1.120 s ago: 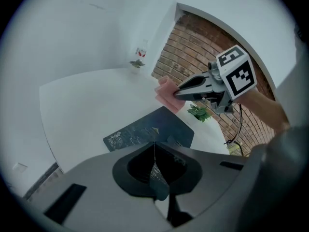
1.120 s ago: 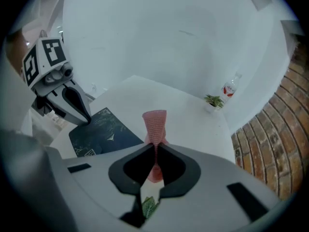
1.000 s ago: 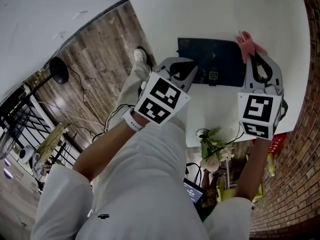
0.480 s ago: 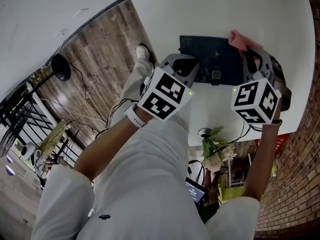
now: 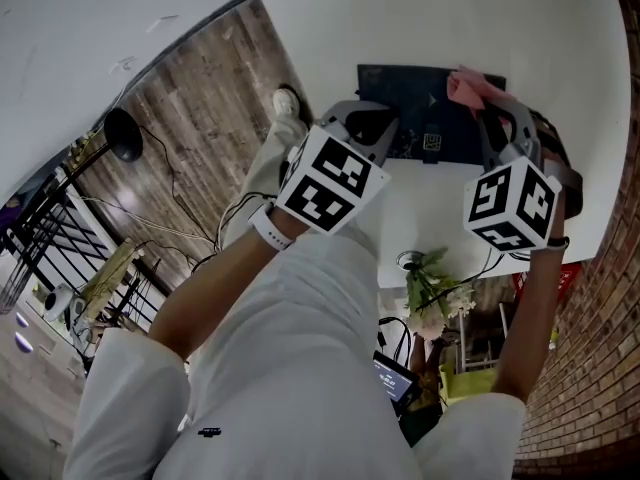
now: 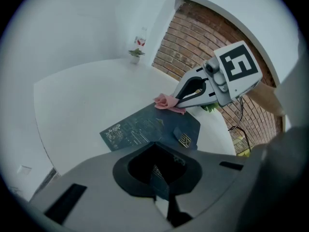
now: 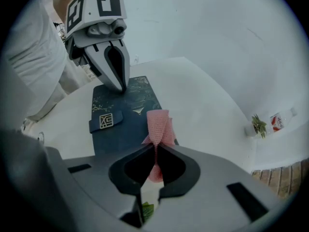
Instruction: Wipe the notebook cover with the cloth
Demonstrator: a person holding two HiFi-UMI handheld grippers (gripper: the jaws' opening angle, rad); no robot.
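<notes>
A dark blue notebook [image 5: 420, 103] with gold print and a strap clasp lies at the near edge of the white table [image 5: 420, 18]. My left gripper [image 5: 390, 140] is shut on its near left corner; in the left gripper view a sliver of the notebook [image 6: 145, 127] shows between the closed jaws of that gripper [image 6: 154, 146]. My right gripper [image 5: 482, 110] is shut on a pink cloth [image 5: 466, 86], which rests on the cover's right part. In the right gripper view the cloth [image 7: 159, 122] hangs from the right gripper [image 7: 155, 148] onto the notebook [image 7: 118, 117], with the left gripper [image 7: 121, 87] at the far corner.
A small vase with a green sprig [image 6: 137, 52] and a bottle [image 7: 277, 121] stand at the table's far side. A brick wall [image 6: 193, 42] runs on the right. Flowers [image 5: 430, 288] and cables sit below the table's near edge, over a wooden floor [image 5: 190, 98].
My right gripper has carried the pink cloth leftward, from the notebook's right edge onto the cover. The left gripper has stayed on the notebook's corner.
</notes>
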